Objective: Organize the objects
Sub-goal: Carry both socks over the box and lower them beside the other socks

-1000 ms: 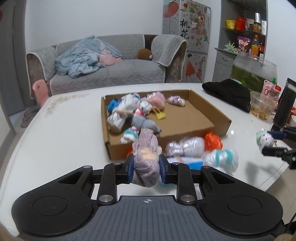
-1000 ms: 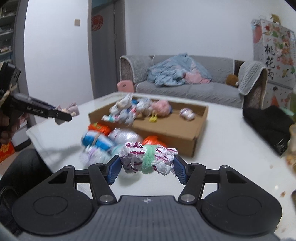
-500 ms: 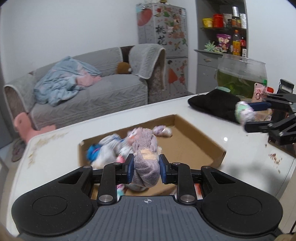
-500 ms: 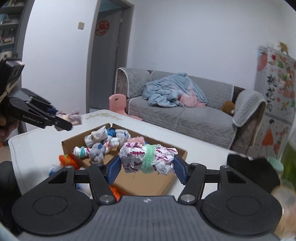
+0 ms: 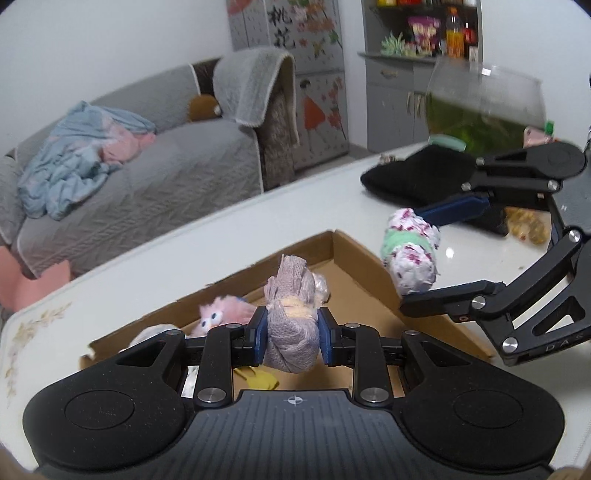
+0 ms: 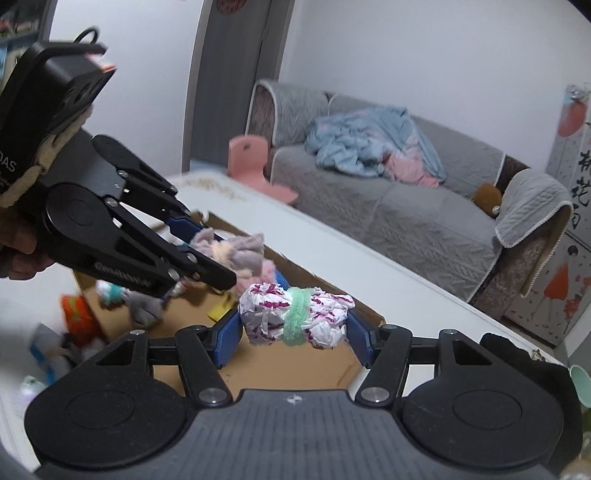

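A grey sofa occupies the left of the left wrist view, backed by a white wall. A grey cabinet stands upper right. A grey door appears upper left in the right wrist view.

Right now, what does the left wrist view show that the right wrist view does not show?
Only the left wrist view shows the fish bowl with green water, the shelf of bottles and the pink fluffy toy in the box.

Only the right wrist view shows the door, the pink stool and an orange bundle outside the box.

Both show the cardboard box, the sofa, the grey sock bundle in the left gripper and the floral bundle in the right gripper.
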Motion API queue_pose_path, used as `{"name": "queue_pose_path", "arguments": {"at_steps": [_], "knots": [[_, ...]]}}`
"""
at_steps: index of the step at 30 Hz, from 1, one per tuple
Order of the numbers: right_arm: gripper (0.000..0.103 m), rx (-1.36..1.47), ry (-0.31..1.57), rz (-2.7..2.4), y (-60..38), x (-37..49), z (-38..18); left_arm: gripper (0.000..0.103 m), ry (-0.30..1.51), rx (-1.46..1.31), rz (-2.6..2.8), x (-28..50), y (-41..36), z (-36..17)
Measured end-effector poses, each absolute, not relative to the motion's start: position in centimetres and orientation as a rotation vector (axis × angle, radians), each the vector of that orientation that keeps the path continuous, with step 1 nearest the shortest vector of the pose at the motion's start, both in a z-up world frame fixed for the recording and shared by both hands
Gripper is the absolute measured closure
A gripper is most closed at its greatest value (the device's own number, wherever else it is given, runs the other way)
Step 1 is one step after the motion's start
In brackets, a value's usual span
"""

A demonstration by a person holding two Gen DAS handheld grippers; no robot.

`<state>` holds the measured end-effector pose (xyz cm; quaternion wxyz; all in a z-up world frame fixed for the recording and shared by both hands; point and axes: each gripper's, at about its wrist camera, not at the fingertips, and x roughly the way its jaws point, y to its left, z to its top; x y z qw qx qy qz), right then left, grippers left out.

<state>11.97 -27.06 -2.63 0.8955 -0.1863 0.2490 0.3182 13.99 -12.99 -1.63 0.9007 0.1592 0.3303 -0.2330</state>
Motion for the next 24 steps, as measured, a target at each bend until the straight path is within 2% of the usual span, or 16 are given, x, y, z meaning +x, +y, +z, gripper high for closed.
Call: {"name": "queue_pose_path", "arguments": {"at_steps": [15,24], "knots": [[0.046,-0.529,0.677,0.690,-25.3,17.1,-7.3,0.069,0.810,0.367,-0.501,19.4,-14.7,-7.3],[0.046,-0.601,0.710,0.720,-24.2,18.9,-8.2,0.069,0.837,0.359,-0.480,21.2,-14.4,-8.4]]}}
